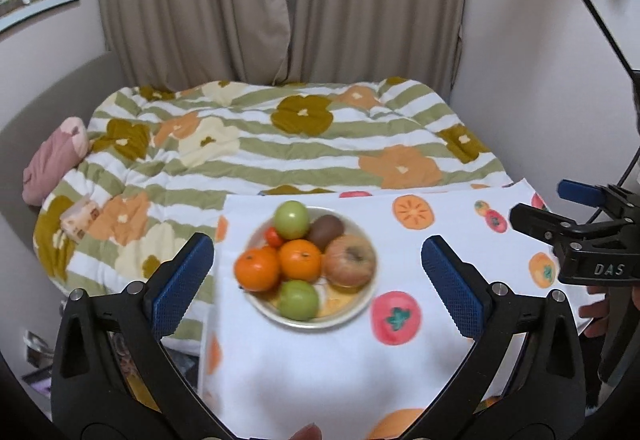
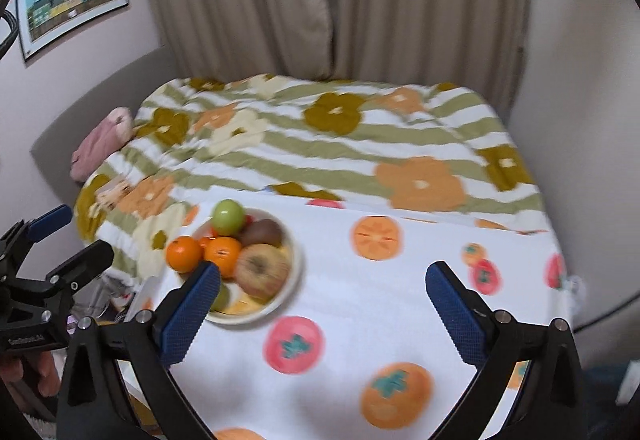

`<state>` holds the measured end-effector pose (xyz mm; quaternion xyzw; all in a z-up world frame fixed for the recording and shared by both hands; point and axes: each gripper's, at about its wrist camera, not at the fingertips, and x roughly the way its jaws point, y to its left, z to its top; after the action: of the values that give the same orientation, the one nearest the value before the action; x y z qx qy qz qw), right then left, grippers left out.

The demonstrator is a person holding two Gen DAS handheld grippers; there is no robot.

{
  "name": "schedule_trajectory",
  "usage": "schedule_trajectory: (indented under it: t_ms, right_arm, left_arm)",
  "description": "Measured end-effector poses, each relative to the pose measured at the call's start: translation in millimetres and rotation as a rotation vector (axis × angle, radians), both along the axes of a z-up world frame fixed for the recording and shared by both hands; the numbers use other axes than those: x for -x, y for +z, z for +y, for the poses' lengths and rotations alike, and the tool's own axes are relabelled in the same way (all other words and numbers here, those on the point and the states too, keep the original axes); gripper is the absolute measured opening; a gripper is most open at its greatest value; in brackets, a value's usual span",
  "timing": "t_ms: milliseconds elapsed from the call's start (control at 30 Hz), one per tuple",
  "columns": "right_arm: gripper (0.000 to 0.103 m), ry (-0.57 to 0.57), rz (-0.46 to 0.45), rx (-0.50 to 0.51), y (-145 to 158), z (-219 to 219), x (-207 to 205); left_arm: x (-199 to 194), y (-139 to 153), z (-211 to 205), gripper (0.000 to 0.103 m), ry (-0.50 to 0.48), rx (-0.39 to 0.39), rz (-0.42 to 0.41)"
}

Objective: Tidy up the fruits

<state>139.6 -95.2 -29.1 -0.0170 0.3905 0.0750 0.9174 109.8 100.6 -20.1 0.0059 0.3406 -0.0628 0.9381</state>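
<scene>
Both grippers, left gripper (image 1: 318,272) and right gripper (image 2: 324,304), spread wide and empty; bowl (image 1: 256,304) on the tablecloth's (image 1: 320,368) near-left holds 7 round, likely slippery fruits; pinch the top green apple (image 1: 292,218) across its middle.

Both grippers hang side by side with jaws spread wide, gripping nothing: left gripper (image 1: 318,278), right gripper (image 2: 323,310) (each hand-held, fingers partly visible).
</scene>
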Motion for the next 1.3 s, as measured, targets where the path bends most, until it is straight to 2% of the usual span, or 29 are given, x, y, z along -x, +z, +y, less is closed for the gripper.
schedule_trajectory:
  t_ms: [133,367,833,1300]
  right_arm:
    - [0.103,-0.053,-0.015,0.002,8.1,-27.4,20.7]
    - [0.103,-0.126,-0.032,-0.004,11.9,-58.7,44.9]
    - [0.103,-0.155,-0.081,0.019,19.9,-70.0,68.1]
    - [0.103,-0.156,-0.080,0.015,18.8,-72.8,68.6]
  left_arm:
    - [16.9,6.4,-22.0,0.103,0.018,-0.010,-0.028]
    - [32.9,15.4,-36.8,0.103,0.030,0.013,-0.058]
    - [45.9,18.7,-52.6,0.103,0.013,-0.015,-0.089]
    - [48.2,21.2,-54.1,0.103,0.007,-0.027,-0.091]
